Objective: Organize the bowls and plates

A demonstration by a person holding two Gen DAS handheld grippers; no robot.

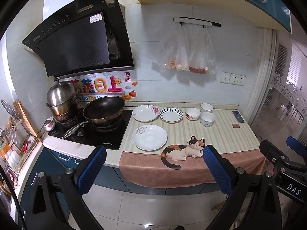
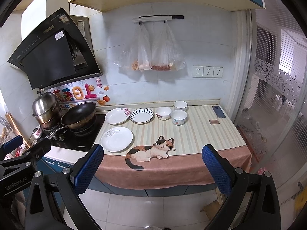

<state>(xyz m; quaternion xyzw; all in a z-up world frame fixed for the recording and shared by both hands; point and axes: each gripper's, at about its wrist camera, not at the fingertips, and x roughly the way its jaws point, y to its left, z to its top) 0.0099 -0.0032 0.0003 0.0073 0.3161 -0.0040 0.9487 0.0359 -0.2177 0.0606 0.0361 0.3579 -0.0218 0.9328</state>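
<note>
Three plates lie apart on the striped cloth: a white plate with a grey flower (image 1: 150, 137) (image 2: 116, 139) at the front, a pink-flowered plate (image 1: 145, 112) (image 2: 117, 116) behind it, and a blue-striped plate (image 1: 171, 114) (image 2: 141, 116) to its right. Three bowls stand further right: a red-flowered bowl (image 1: 192, 113) (image 2: 163, 113), a plain white bowl (image 1: 206, 108) (image 2: 180, 105) and a heart-patterned bowl (image 1: 207, 119) (image 2: 178, 117). My left gripper (image 1: 154, 167) and right gripper (image 2: 152, 165) are both open and empty, held back in front of the counter edge.
A stove (image 1: 92, 130) with a black wok (image 1: 103, 108) and a steel steamer pot (image 1: 62, 98) stands left of the plates. A phone (image 1: 238, 116) and a small brown card (image 1: 235, 125) lie at the right. A cat picture (image 1: 184, 150) marks the cloth's front edge.
</note>
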